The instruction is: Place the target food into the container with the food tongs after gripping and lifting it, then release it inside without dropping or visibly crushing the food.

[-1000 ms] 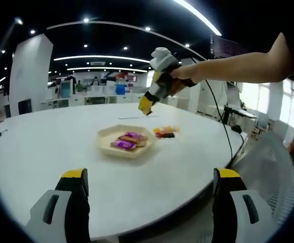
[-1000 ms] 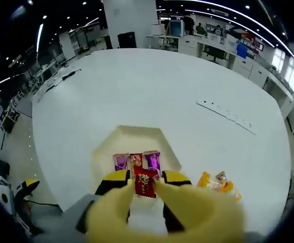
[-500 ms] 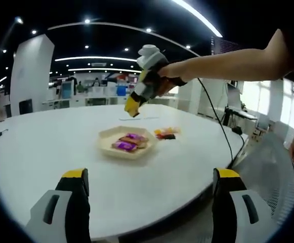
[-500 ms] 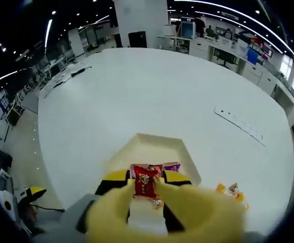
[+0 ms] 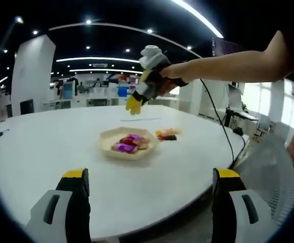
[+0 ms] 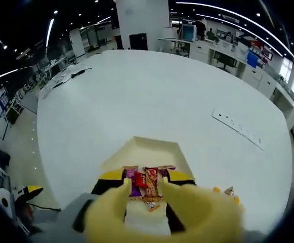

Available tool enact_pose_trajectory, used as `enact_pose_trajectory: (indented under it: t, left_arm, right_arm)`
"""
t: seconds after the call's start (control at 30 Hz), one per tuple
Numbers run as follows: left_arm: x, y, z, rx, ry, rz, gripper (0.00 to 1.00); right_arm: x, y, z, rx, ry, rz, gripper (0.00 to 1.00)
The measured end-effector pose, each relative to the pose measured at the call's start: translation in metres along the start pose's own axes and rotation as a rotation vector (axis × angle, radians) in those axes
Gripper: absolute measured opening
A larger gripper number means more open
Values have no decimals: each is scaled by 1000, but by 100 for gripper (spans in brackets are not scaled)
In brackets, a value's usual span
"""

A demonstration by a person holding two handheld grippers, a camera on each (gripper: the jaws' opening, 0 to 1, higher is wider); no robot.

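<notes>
A pale hexagonal tray (image 5: 105, 137) sits mid-table and holds several wrapped candies (image 5: 129, 144). The right gripper (image 5: 133, 104), held by a person's hand, hovers above the tray's far side. In the right gripper view the tray (image 6: 154, 146) lies just under the yellow jaws. My right gripper (image 6: 142, 185) stands open, and a small red candy (image 6: 139, 178) lies in the tray between a purple one and an orange one. My left gripper (image 5: 152, 174) is open and holds nothing, low at the table's near edge.
Loose wrapped candies (image 5: 166, 134) lie on the round white table (image 5: 45, 147) to the right of the tray, and show as loose candies (image 6: 228, 191) by the right jaw. A white power strip (image 6: 237, 128) lies farther back. A cable hangs from the person's arm (image 5: 238, 63).
The red candy that was pinched between the right jaws now lies in the tray. The right jaws have spread apart. The left gripper has stayed put.
</notes>
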State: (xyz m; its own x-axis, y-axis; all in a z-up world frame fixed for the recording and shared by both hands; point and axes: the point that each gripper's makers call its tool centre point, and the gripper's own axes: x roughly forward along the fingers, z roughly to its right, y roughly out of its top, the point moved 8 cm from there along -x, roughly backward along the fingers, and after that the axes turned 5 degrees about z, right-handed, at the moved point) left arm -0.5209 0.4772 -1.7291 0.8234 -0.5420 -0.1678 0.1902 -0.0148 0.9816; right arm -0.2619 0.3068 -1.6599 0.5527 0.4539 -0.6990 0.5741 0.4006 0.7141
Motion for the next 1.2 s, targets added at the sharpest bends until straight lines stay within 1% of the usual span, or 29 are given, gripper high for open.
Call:
enact_pose_trajectory:
  t: [0.03, 0.1, 0.13, 0.2, 0.27, 0.33, 0.47, 0.7, 0.83, 1.0, 1.1, 1.2]
  left_arm:
    - [0, 0, 0, 1, 0, 0, 98]
    - [0, 0, 1, 0, 0, 0, 98]
    - [0, 0, 1, 1, 0, 0, 98]
    - [0, 0, 1, 2, -1, -2, 98]
    - [0, 0, 1, 3, -2, -3, 98]
    - [0, 0, 1, 3, -1, -5, 98]
    - [1, 0, 1, 3, -2, -9, 98]
    - [0, 0, 2, 3, -2, -15, 97]
    - [0, 1, 2, 5, 1, -18, 97]
    - [-1, 1, 1, 1, 17, -9, 97]
    - [-1, 1, 0, -1, 18, -13, 97]
    - [0, 0, 1, 0, 15, -17, 97]
  right_arm:
    - [-1, 0, 2, 2, -3, 2, 29]
    - [-6, -5, 15, 23, -22, 5, 29]
    - [-7, -7, 17, 26, -23, 3, 29]
    - [-11, -14, 27, 33, -40, -1, 29]
    - [-16, -25, 39, 44, -56, -5, 30]
    - [-20, -38, 52, 58, -80, -27, 30]
    - [-27, -60, 72, 90, -108, -46, 30]
    - [-37, -88, 96, 119, -143, -69, 30]
    - [-36, -103, 104, 110, -146, -87, 30]
    - [-30, -119, 109, 76, -153, -112, 30]
    - [-26, -125, 111, 69, -154, -121, 30]
    - [-21, -125, 112, 55, -149, -109, 30]
